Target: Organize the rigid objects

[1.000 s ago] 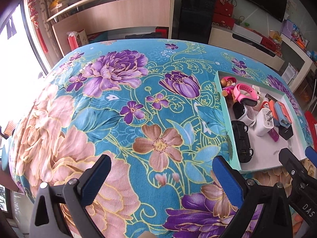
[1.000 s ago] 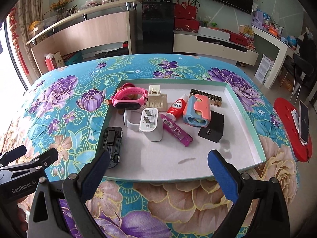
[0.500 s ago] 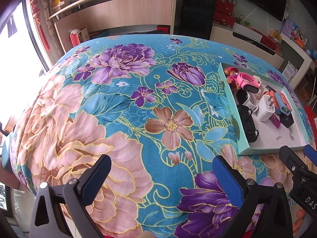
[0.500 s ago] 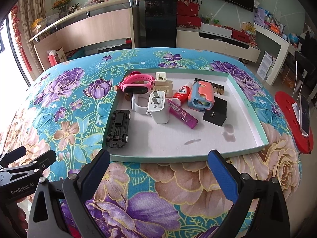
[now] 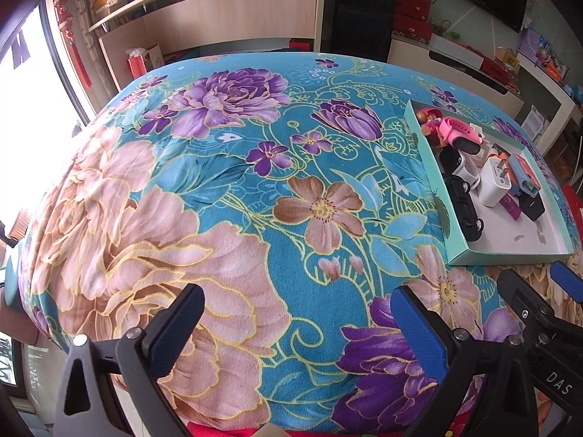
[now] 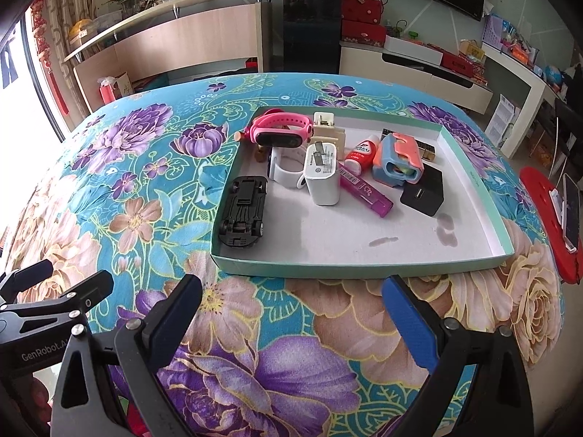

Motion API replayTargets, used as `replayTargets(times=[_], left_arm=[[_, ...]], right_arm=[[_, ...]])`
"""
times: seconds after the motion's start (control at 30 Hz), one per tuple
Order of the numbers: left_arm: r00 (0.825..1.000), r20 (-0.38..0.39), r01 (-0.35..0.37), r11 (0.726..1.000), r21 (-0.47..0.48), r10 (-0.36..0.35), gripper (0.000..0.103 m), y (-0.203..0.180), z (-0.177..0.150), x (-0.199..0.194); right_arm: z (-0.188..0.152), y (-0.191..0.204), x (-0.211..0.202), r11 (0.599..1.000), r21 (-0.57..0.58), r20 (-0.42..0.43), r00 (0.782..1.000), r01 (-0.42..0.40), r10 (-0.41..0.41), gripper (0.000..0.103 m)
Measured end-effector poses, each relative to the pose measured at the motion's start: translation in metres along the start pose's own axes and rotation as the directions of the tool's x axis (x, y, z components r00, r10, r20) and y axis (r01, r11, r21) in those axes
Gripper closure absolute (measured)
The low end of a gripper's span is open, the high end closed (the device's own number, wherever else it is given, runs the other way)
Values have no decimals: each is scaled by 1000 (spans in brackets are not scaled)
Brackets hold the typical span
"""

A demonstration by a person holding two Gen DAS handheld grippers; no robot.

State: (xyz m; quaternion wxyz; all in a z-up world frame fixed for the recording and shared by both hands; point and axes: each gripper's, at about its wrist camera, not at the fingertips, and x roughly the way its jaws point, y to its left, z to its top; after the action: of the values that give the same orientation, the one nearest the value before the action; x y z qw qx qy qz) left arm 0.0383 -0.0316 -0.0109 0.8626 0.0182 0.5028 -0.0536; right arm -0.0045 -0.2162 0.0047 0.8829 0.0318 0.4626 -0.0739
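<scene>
A shallow teal-rimmed tray (image 6: 364, 266) sits on the flowered tablecloth (image 6: 145, 182). It holds a black toy car (image 6: 243, 211) upside down, a pink watch (image 6: 282, 132), a white watch (image 6: 286, 169), a white charger (image 6: 322, 178), a purple stick (image 6: 366, 191), a blue-and-pink case (image 6: 399, 160), a black cube (image 6: 422, 193) and a small red-and-white bottle (image 6: 359, 154). The tray also shows at the right of the left wrist view (image 5: 455, 251). My right gripper (image 6: 291, 322) is open and empty, short of the tray's near edge. My left gripper (image 5: 297, 327) is open and empty over bare cloth.
A red stool (image 6: 539, 218) with a phone (image 6: 570, 211) on it stands right of the table. Shelves, a counter and a TV stand line the far wall. The table's near edge lies just under both grippers.
Both grippers have drawn back toward the table's near edge and risen; the tray looks smaller and farther. Both stay open and empty. The objects in the tray have not moved.
</scene>
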Motion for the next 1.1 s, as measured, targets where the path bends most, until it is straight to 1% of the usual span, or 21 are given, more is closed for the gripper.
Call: replayTargets(times=[0.2,0.27,0.5,0.77,0.9,1.0,1.1], left_arm=[[1000,-12,-20,1000,16,20,0,-4,-3,3],[1000,-12,-18,1000,16,18,0,-4,-3,3],[999,-14,-46,999,15,46,0,-3,-3,3],[996,-27,-88,996,9,88,0,-1,-3,5],[995,-25,-95,995,16,95,0,-3,-3,5],[992,-25,-127,992,7,127,0,-2,-3,4],[991,-32,-126,992,-5,126,0,2,-3,6]], right_arm=[[-3,0,6,1000,11,-19,1000,-13,13,4],[-3,0,8,1000,15,-23,1000,-16,17,4],[-5,-2,13,999,29,-45,999,-24,25,4],[-5,-6,16,999,39,-57,998,-13,15,4],[-5,-6,17,999,40,-61,998,-10,12,4],[-5,-6,17,999,38,-62,998,-8,10,4],[-6,-6,18,999,38,-63,998,-8,10,4]])
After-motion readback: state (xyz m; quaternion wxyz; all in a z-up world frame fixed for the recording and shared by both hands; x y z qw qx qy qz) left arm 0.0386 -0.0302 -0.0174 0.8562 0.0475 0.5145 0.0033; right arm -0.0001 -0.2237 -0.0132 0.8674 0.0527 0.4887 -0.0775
